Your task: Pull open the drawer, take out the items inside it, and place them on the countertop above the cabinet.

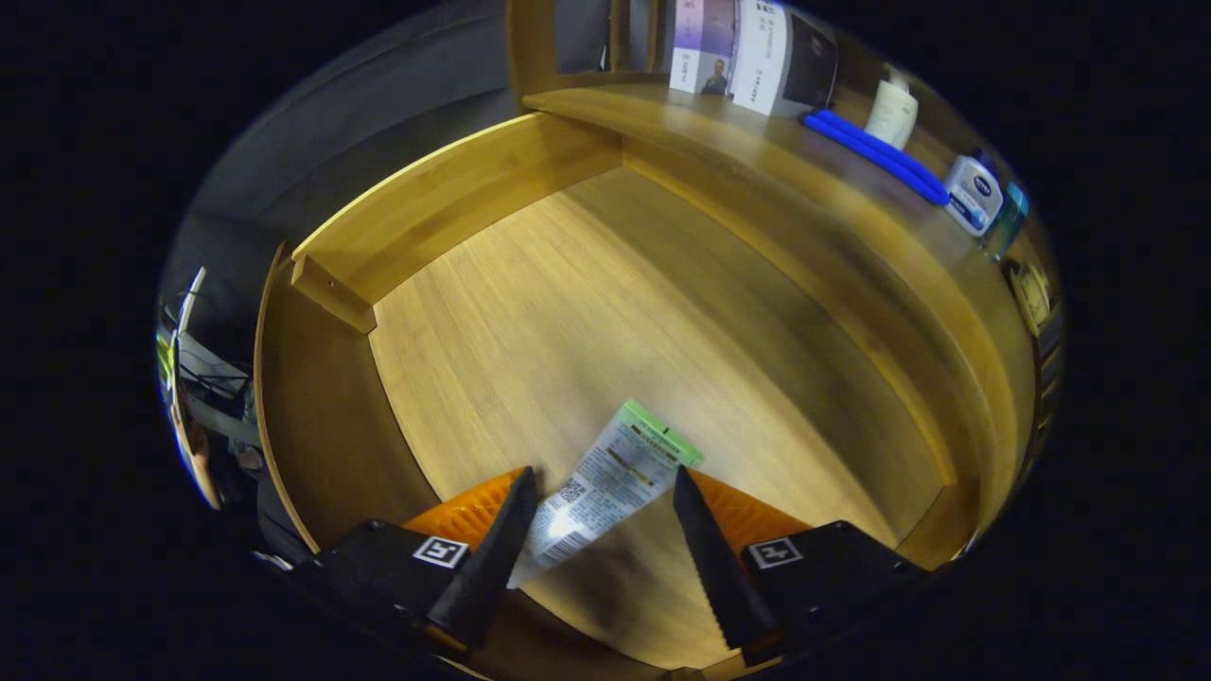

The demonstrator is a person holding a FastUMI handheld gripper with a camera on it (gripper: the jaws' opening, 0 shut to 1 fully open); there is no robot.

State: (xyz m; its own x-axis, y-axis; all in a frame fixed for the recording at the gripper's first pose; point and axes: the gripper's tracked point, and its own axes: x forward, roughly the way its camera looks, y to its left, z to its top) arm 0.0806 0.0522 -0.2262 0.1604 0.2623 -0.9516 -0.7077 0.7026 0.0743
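The hand-held gripper [604, 501] hangs over the pulled-out bamboo drawer [454, 189] with its fingers spread wide apart and pressing on nothing. A flat sachet [605, 482] with a green top edge lies on the drawer floor between the two fingers, its lower corner running just beside the left finger; whether it touches that finger cannot be told. The sachet's white face carries a square code, a barcode and rows of fine print, all too small to read. Beyond the drawer's far wall the desk [738, 142] bears two upright printed cartons [747, 47], a blue elongated item [880, 156] lying flat, a pale tube [891, 112] standing just behind it, a small white jar with a dark blue label [973, 194] whose wording is too blurred to confirm, and a teal-tinted bottle [1008, 219] just beside the jar. Square black-and-white markers [442, 550] sit on the gripper body.
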